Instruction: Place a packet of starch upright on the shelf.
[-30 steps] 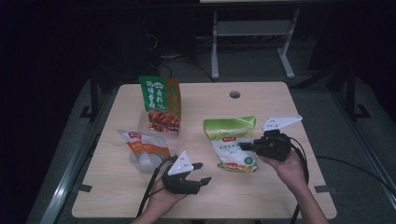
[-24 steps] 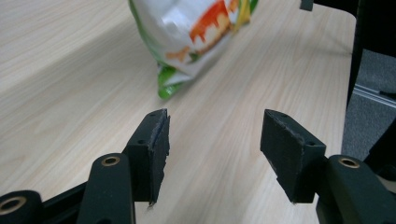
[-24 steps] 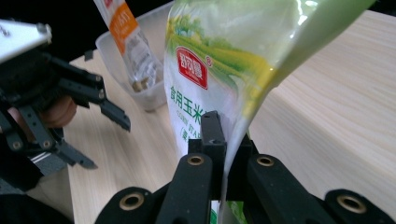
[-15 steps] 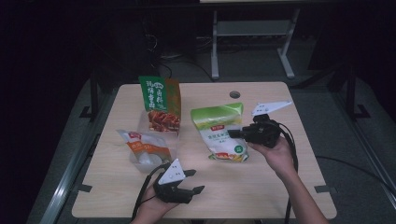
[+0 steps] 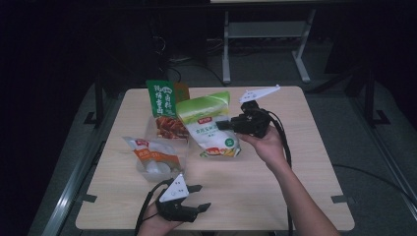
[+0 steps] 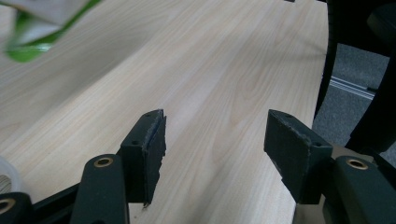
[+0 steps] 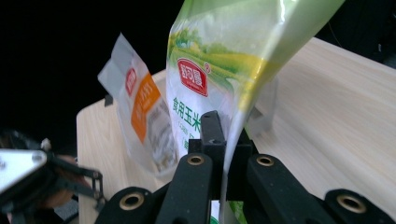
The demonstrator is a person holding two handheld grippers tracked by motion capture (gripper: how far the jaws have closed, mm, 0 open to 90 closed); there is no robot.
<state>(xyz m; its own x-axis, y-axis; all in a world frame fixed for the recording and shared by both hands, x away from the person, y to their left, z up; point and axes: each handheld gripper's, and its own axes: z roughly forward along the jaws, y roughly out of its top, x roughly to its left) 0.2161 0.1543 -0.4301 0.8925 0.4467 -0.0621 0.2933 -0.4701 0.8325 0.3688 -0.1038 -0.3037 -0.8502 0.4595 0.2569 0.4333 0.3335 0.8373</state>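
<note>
Green-white pouch | clamped by right tool | above table

Left gripper: lying low at the near table edge, jaws standing apart and having just been widening, nothing between the pads.
Left hand: gripping the body from below.
Right gripper: raised mid-table, pointing left, jaws pinching tight.
Right forearm: reaching diagonally forward.
</note>
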